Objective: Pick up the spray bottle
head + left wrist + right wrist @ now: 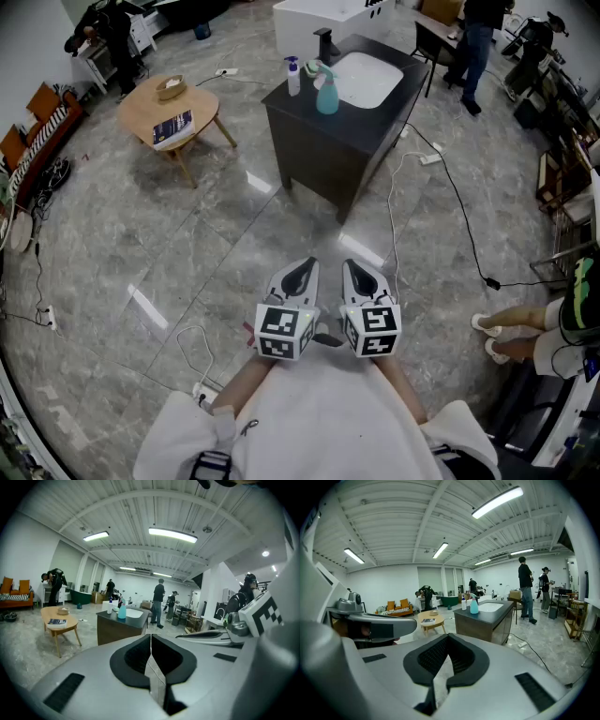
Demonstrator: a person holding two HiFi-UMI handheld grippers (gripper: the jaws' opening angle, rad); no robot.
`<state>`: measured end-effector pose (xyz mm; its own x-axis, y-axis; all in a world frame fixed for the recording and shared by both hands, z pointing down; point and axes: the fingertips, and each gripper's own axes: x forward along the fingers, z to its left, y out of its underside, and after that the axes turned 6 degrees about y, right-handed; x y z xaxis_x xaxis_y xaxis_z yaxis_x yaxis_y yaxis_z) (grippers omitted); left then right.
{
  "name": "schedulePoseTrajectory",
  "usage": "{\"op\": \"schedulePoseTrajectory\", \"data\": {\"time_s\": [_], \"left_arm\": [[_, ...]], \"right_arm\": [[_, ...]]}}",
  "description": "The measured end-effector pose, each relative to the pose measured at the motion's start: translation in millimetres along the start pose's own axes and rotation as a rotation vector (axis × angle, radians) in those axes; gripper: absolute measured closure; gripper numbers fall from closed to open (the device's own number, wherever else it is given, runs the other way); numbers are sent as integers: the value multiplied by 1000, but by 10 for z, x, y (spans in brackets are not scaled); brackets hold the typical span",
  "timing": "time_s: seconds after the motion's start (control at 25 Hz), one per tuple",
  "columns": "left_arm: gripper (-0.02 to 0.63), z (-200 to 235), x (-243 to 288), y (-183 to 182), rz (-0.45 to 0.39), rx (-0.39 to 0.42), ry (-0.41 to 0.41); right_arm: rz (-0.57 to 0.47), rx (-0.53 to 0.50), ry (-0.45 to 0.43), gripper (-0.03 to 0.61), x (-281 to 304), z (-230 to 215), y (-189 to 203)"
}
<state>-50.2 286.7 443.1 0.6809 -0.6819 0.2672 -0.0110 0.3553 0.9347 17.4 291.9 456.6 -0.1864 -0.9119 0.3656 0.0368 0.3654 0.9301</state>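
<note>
A teal spray bottle point(326, 91) stands upright on the dark vanity cabinet point(319, 141), near its left front corner, beside a white pump bottle point(292, 77). The spray bottle point(122, 611) shows far off in the left gripper view, and the spray bottle point(474, 605) is equally distant in the right gripper view. My left gripper point(302, 268) and right gripper point(359, 270) are held side by side close to my body, over the floor, well short of the cabinet. Both have their jaws shut with nothing between them.
A white basin point(366, 77) and black tap point(325, 44) sit on the cabinet top. A round wooden table point(169, 112) with a book and bowl stands to the left. Cables point(450, 197) trail across the marble floor on the right. People stand at the back.
</note>
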Motion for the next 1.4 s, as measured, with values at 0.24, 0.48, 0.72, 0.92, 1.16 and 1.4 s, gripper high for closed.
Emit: {"op": "schedulePoseTrajectory", "data": {"time_s": [0.24, 0.48, 0.72, 0.92, 1.16, 1.4], "left_arm": [[584, -55, -2, 22, 0, 11, -7], [584, -117, -25, 95, 9, 7, -5], [584, -174, 2, 138, 14, -9, -1], [584, -148, -5, 97, 7, 1, -13], [584, -89, 54, 82, 8, 1, -14], [584, -52, 142, 35, -3, -1, -3]], "right_arm": [[-9, 4, -2, 552, -31, -21, 8], [-12, -2, -28, 552, -95, 41, 82], [0, 15, -25, 552, -138, -4, 125], [-6, 25, -22, 552, -125, -14, 114], [-10, 22, -30, 552, -71, 10, 87], [-26, 42, -26, 552, -14, -24, -17]]}}
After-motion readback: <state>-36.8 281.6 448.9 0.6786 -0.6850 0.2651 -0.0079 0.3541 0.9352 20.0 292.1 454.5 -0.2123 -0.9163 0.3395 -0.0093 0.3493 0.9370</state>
